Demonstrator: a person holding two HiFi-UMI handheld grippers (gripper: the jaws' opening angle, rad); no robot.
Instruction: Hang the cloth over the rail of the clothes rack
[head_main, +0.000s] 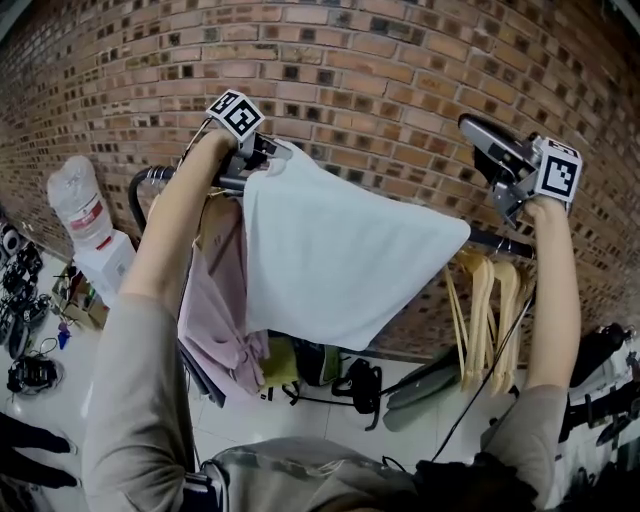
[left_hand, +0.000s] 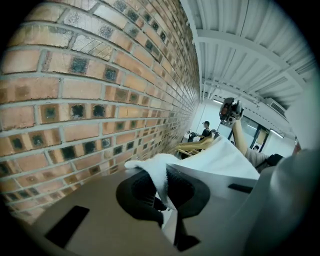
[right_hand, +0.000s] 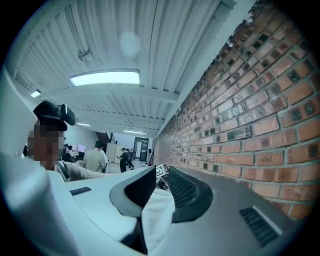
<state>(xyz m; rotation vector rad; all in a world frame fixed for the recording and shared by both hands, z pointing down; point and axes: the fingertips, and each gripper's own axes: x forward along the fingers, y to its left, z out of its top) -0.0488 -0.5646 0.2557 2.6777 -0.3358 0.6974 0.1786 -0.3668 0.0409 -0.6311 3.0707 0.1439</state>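
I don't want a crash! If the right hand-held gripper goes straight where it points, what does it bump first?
Probably the left hand-held gripper: its marker cube shows between the open jaws of the right hand-held gripper. The white cloth hangs just under that line, and depth is unclear.

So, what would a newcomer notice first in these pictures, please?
The big white cloth spread in mid-frame before the brick wall, one corner pinched in the left hand-held gripper up by the rail. The right hand-held gripper is raised at upper right, jaws apart, clear of the cloth.
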